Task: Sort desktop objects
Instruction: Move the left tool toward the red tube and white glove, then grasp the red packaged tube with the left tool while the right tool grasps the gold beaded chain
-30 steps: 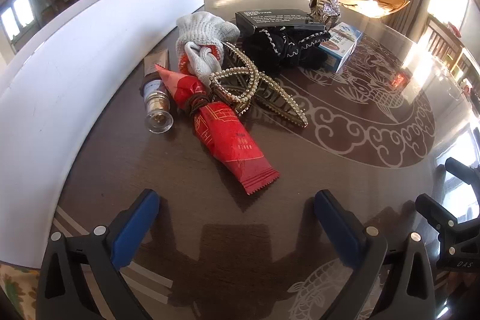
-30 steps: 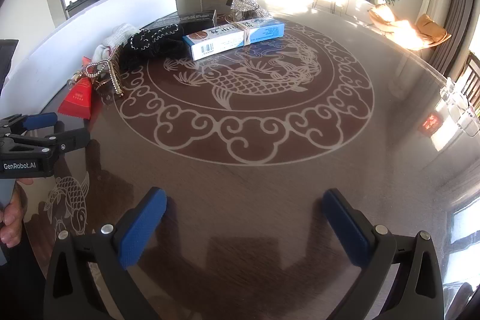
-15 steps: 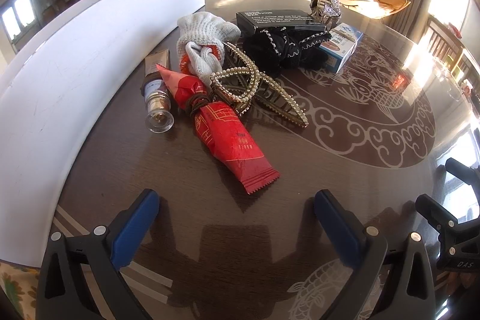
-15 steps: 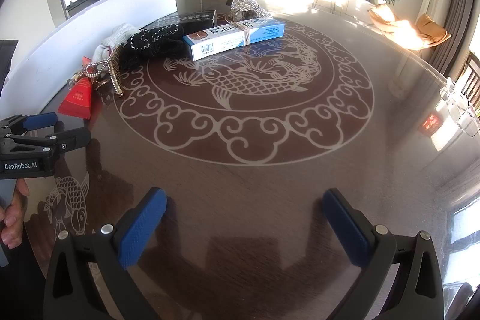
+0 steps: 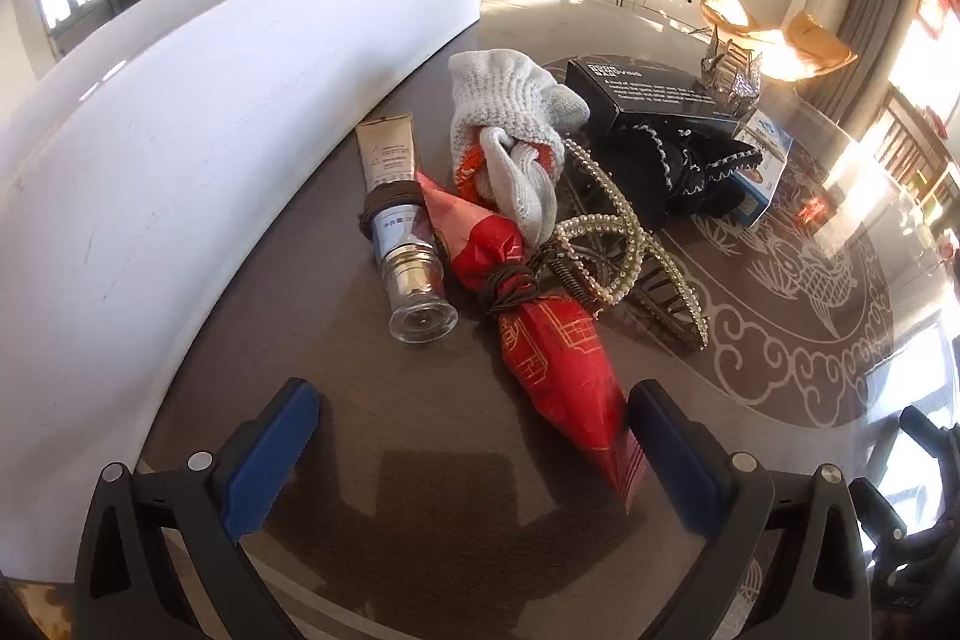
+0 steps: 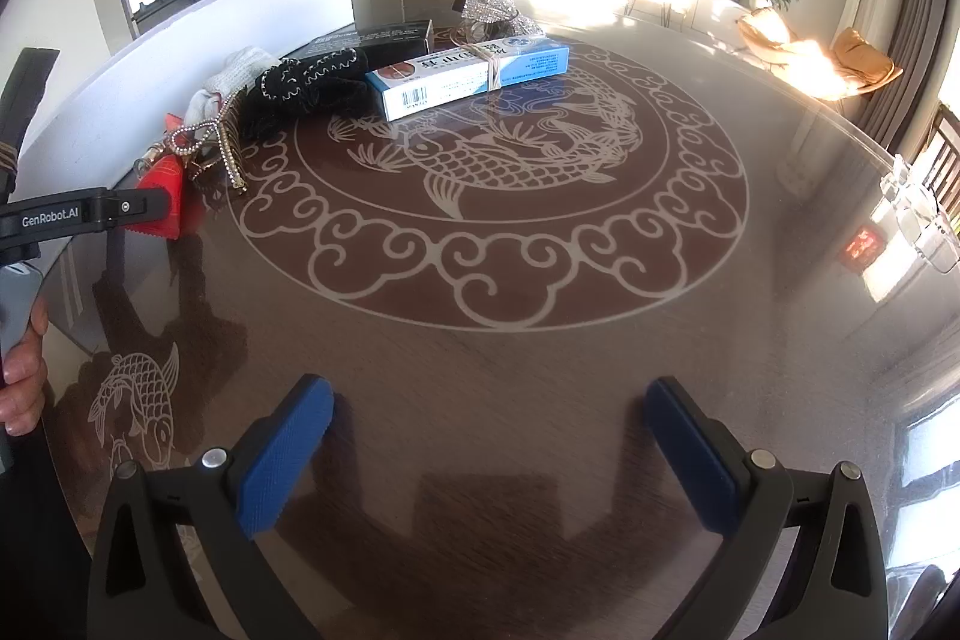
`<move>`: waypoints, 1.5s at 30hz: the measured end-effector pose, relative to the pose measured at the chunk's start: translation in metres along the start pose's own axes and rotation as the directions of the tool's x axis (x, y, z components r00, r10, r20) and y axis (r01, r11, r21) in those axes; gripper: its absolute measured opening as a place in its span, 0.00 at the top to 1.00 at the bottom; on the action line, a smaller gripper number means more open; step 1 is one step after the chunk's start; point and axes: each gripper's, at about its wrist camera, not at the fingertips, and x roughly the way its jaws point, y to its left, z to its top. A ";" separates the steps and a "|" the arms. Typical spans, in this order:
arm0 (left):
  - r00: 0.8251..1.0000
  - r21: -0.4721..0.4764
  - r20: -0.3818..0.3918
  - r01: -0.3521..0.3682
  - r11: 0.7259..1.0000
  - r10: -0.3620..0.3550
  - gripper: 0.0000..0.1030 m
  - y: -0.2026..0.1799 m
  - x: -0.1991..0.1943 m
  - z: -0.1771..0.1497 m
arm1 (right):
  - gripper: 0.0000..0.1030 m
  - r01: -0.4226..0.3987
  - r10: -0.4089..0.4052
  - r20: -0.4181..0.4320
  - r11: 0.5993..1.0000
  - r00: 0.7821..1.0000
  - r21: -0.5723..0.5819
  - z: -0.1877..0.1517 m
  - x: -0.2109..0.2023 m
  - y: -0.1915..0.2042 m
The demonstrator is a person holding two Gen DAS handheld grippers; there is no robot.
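Both grippers stand spread and empty, the left gripper (image 5: pixel 468 436) nearer the red packet (image 5: pixel 558 364), whose sealed tail lies just beside the left gripper's right finger, long axis running away toward the white glove (image 5: pixel 510 100); right gripper (image 6: pixel 489 436) well apart.

tube (image 5: pixel 393 196) lying left of the snack packet (image 5: pixel 543 334) on the bench (image 5: pixel 372 418), glove (image 5: pixel 510 124) behind them, pearl hair clip (image 5: pixel 624 250) just right, flat box (image 5: pixel 648 91) further back

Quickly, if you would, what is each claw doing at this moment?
Left claw: open, holding nothing, red packet just ahead.
Right claw: open, holding nothing, over bare table.
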 end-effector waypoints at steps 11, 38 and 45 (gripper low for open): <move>0.997 0.054 0.058 0.048 0.997 -0.051 0.63 0.006 -0.011 -0.001 | 0.00 0.000 0.000 0.000 1.000 1.000 0.000 0.000 0.000 0.000; 0.987 -0.072 0.043 0.156 0.985 -0.154 0.75 0.037 -0.020 -0.018 | 0.56 -0.375 0.376 -0.043 0.892 0.926 -0.252 0.113 0.066 0.151; 0.950 0.090 -0.016 0.313 0.946 -0.313 0.75 -0.002 -0.020 -0.023 | 0.58 -0.298 0.301 -0.021 0.927 0.953 -0.227 0.054 0.020 0.084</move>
